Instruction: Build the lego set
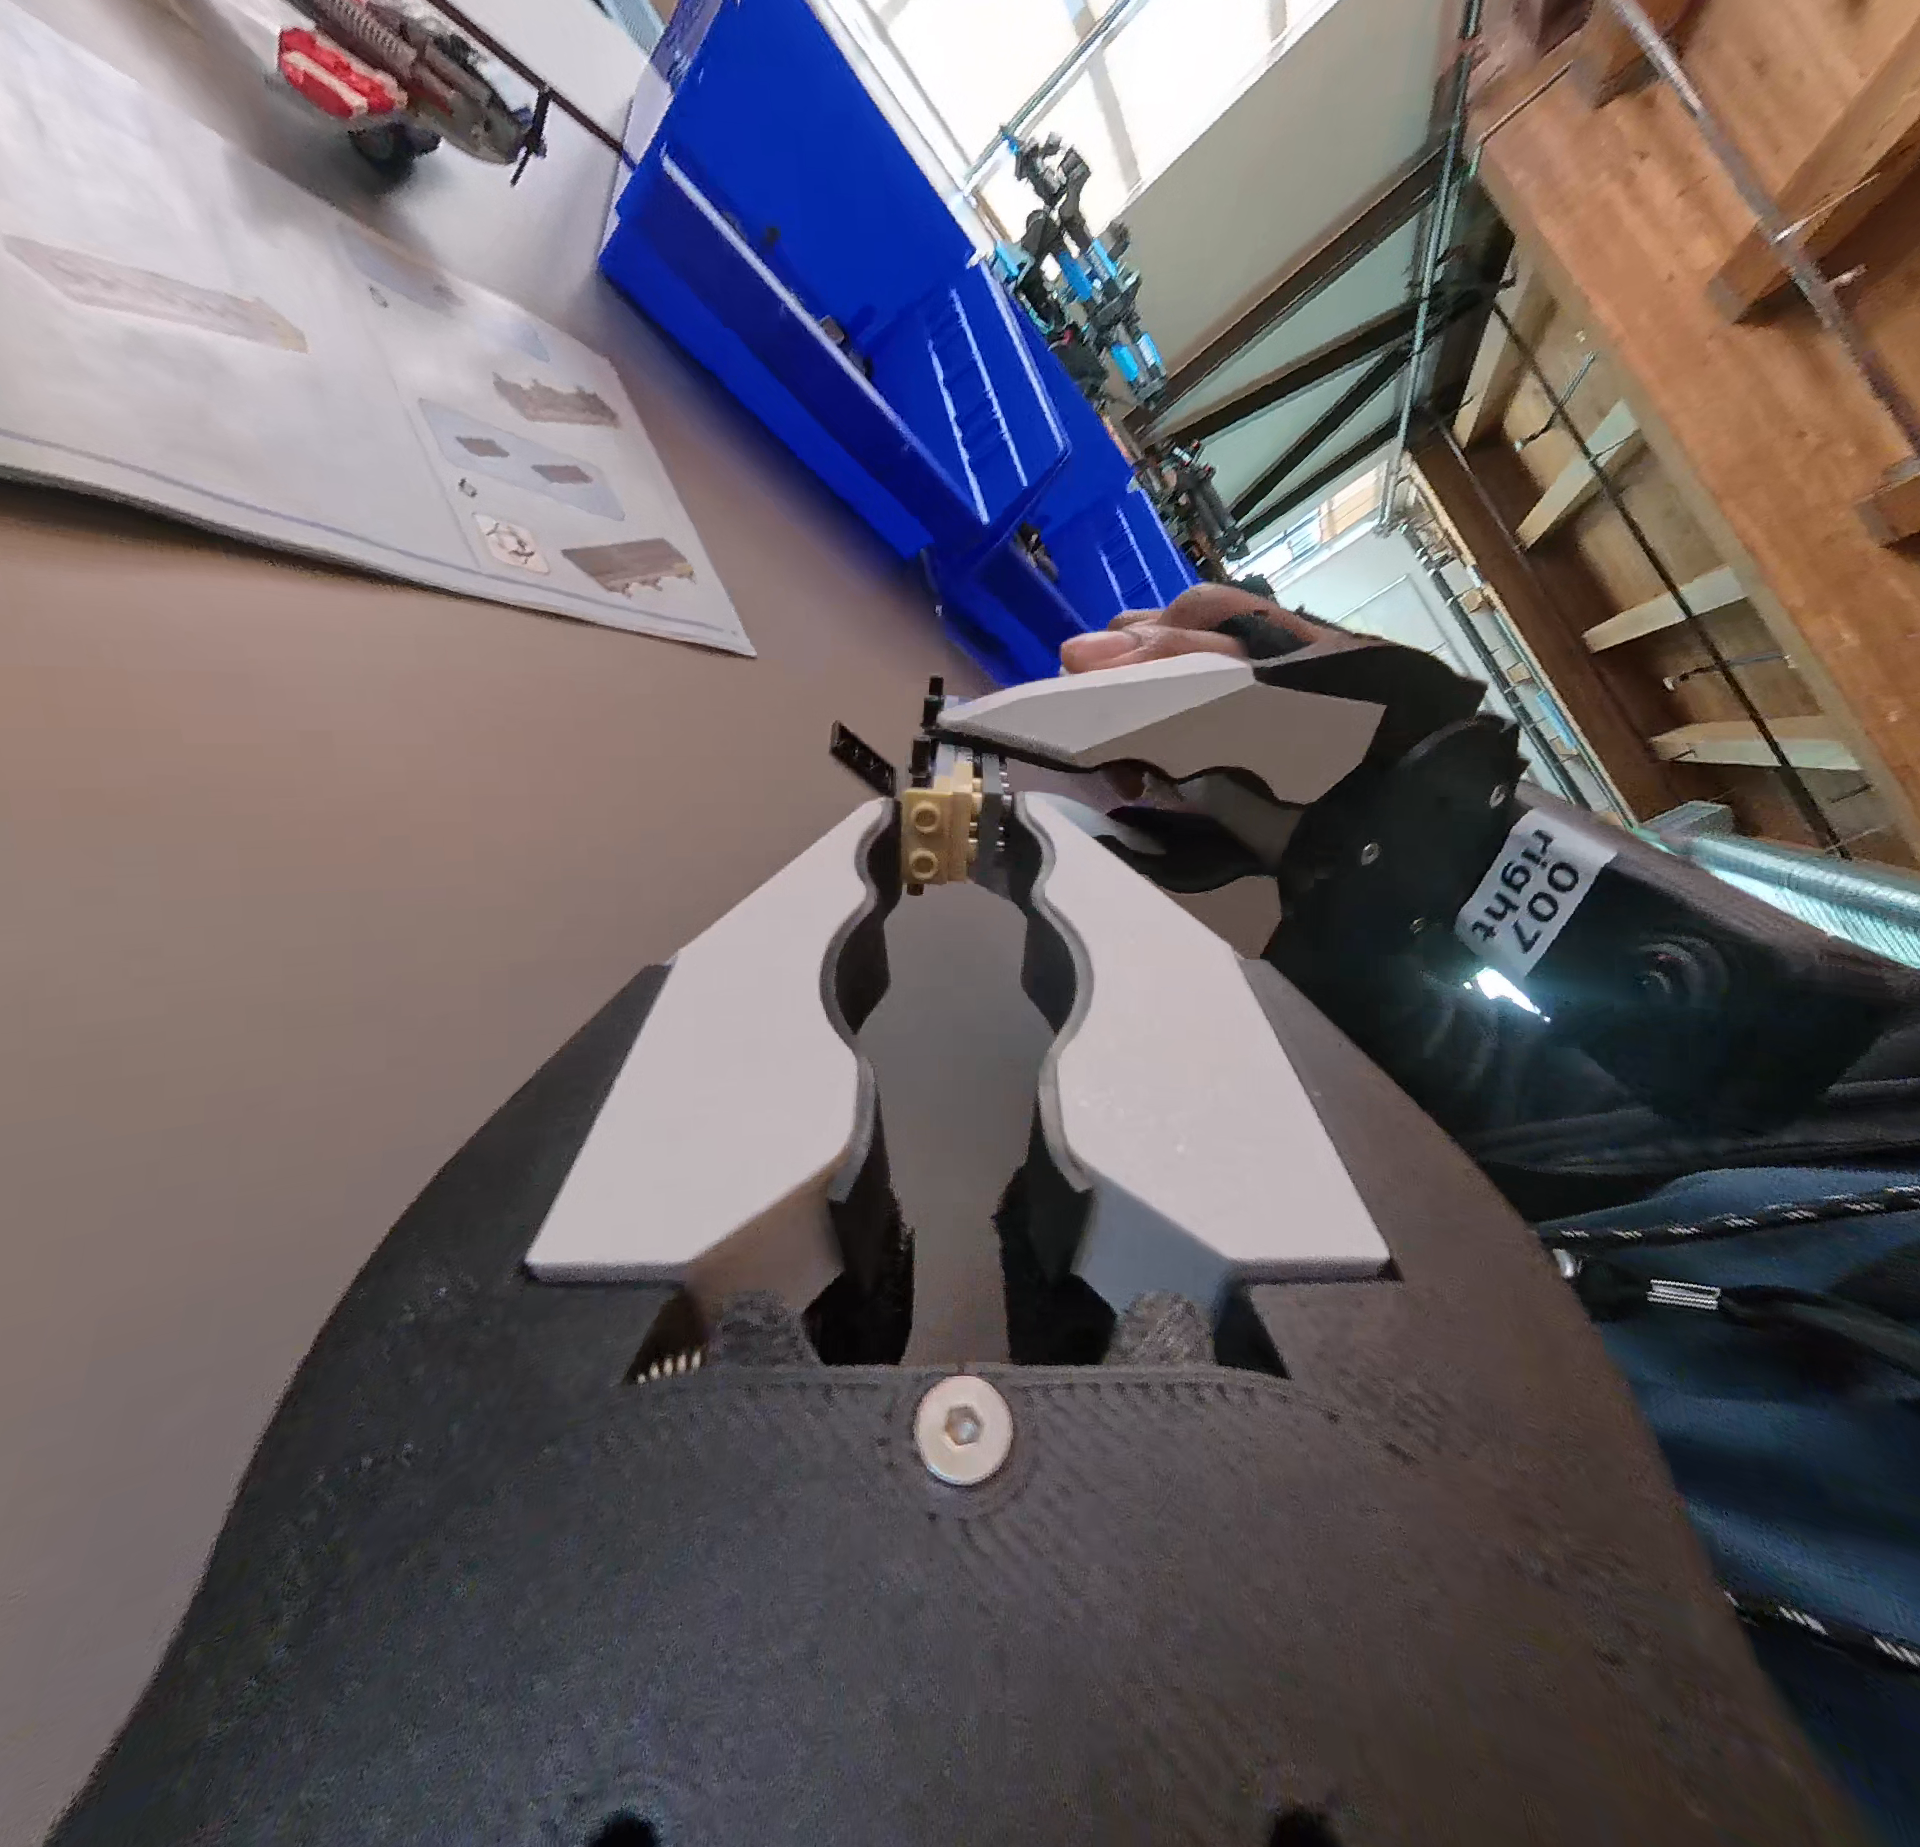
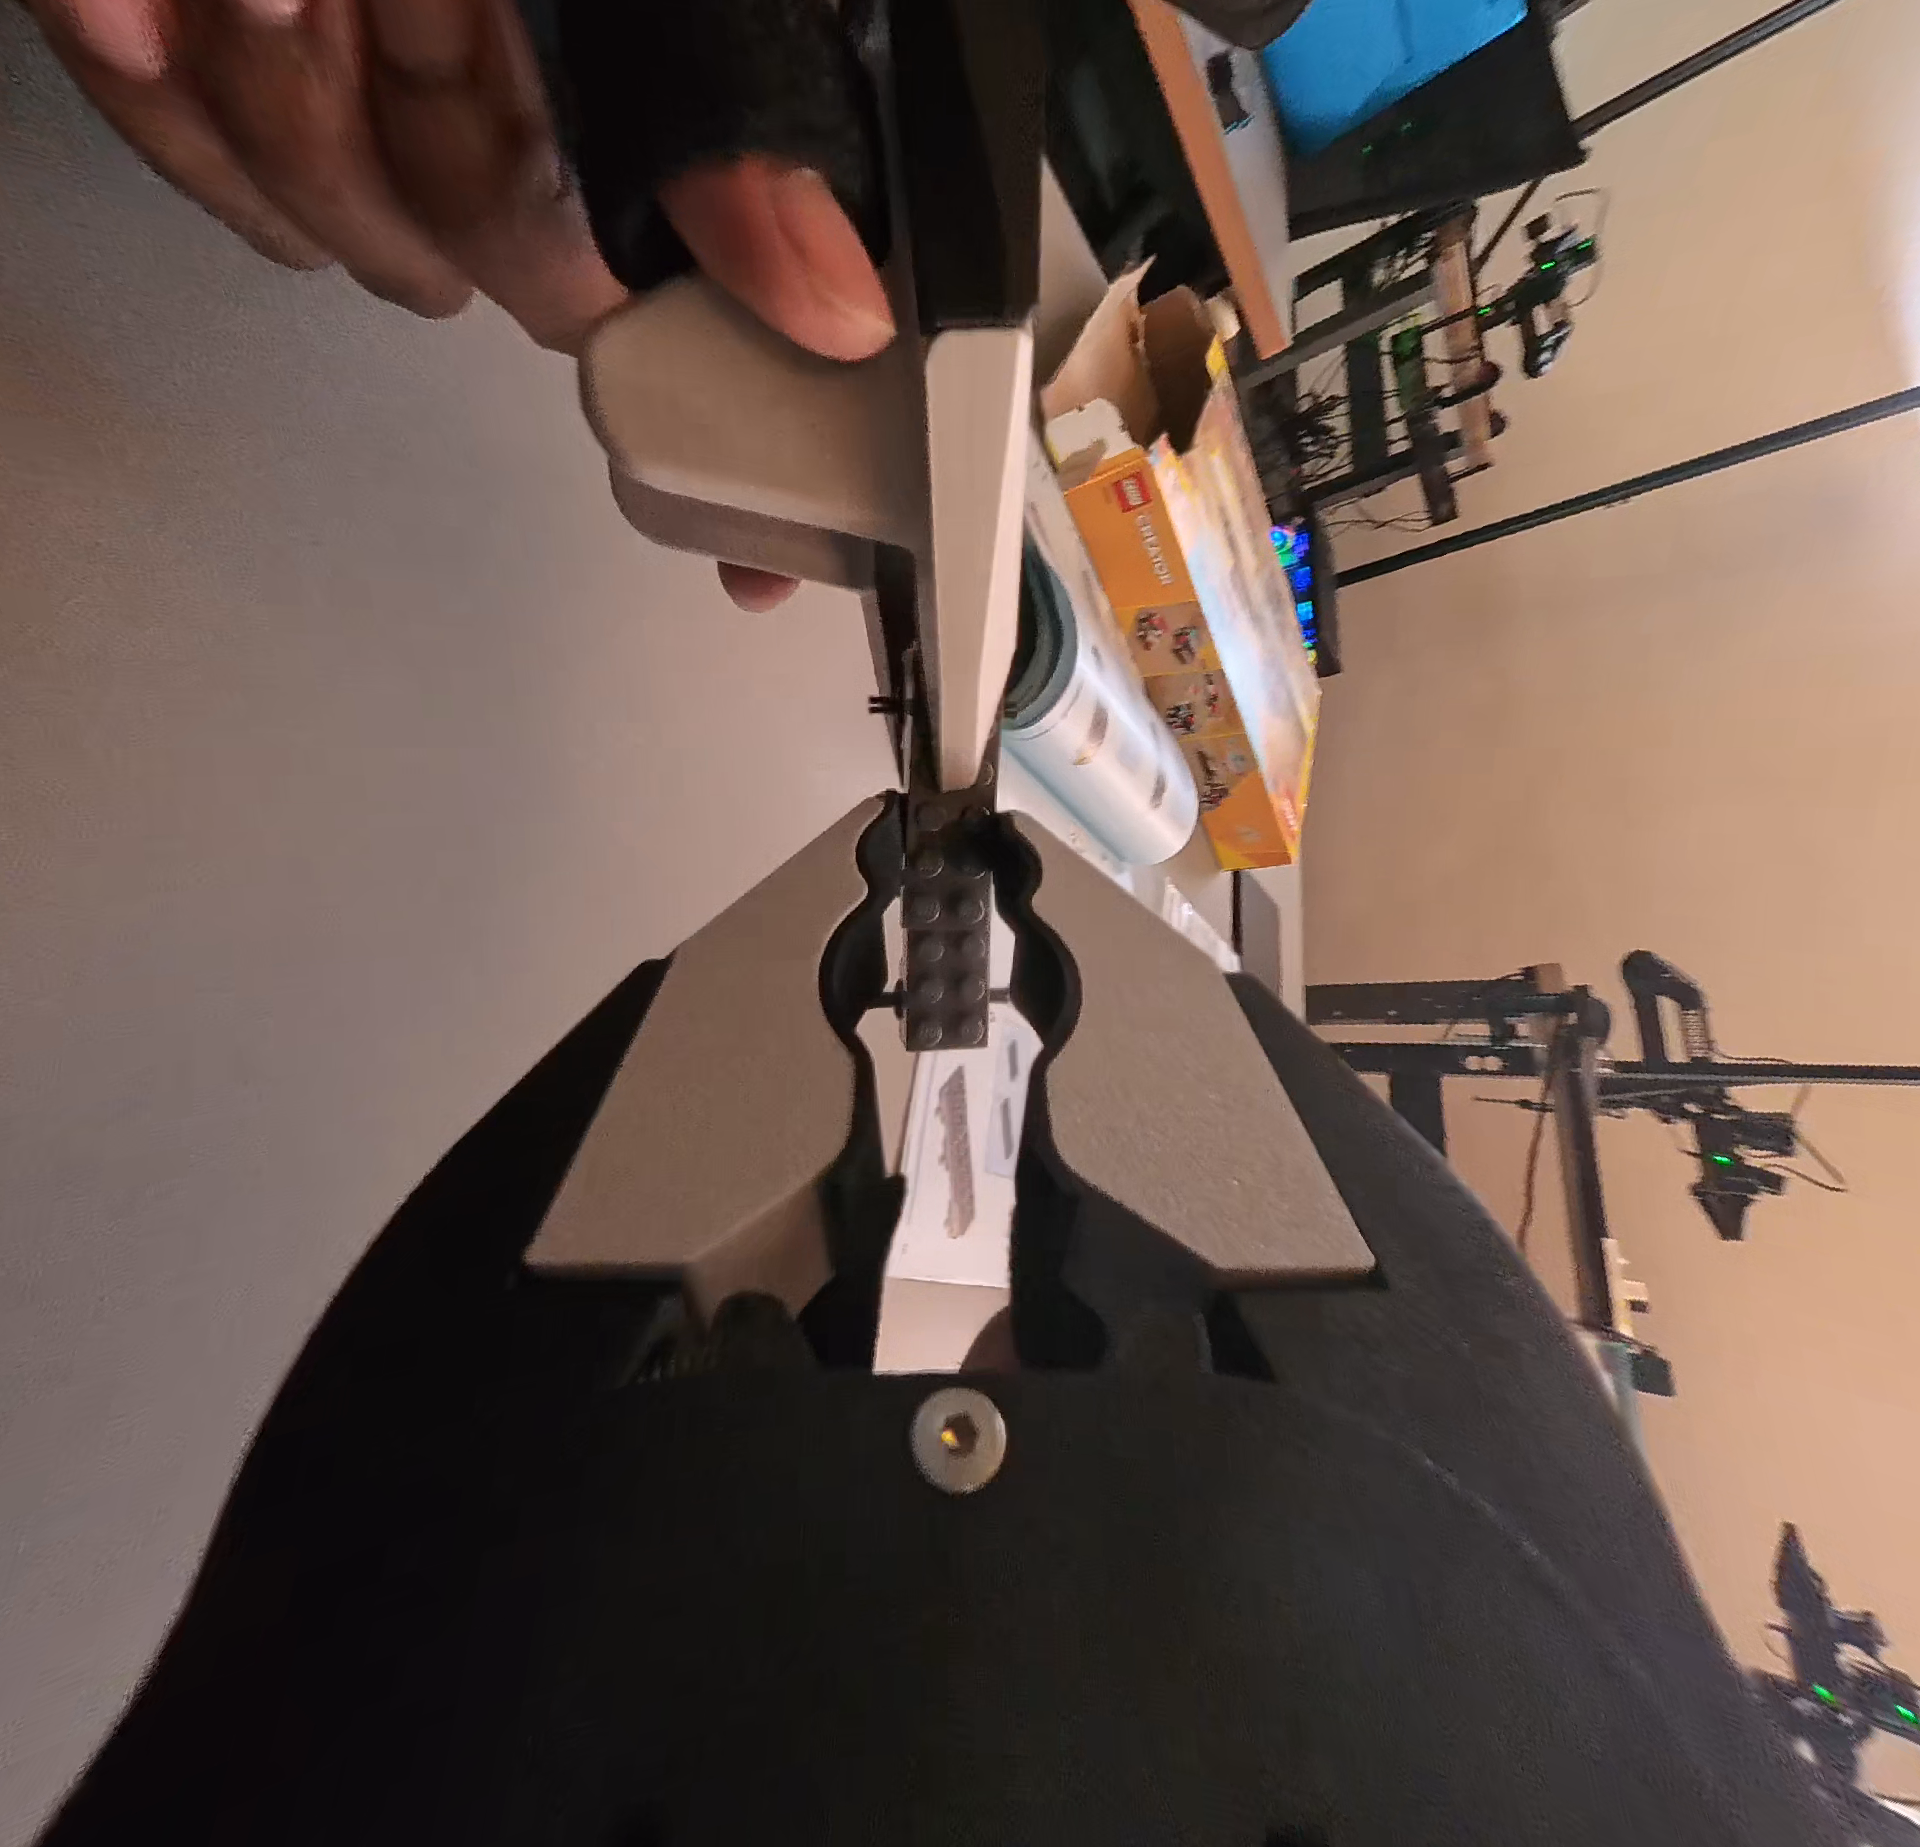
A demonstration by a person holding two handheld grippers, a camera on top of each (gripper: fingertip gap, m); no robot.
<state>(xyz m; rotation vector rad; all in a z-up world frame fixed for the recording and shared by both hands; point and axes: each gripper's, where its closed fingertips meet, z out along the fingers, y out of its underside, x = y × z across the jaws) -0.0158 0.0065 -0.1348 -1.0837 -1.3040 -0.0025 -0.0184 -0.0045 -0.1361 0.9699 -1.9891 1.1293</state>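
The lego piece [image 1: 940, 833] is a small clump of tan and dark grey bricks, held up in the air above the brown surface [image 1: 312, 862]. The left claw [image 1: 951, 841] pinches it at its tips, with its jaws nearly together on the clump. The right claw [image 2: 940, 862] comes in from the side and pinches a dark grey plate [image 2: 943, 950] with round bumps on top. The plate seems to be part of the same clump, but I cannot tell for sure.

The piece looks light, hard and stiff. It is smooth plastic, so it could slip, and bricks could pop apart if squeezed crooked. It is best to hold it by its flat sides, not the bumps.

The claw fingers [image 1: 727, 1018] are flat grey with wavy black edges inside. An open paper booklet [image 1: 312, 395] lies on the surface. Farther off stands a red and grey lego model [image 1: 395, 83], and beyond it are shiny blue bins [image 1: 831, 239].
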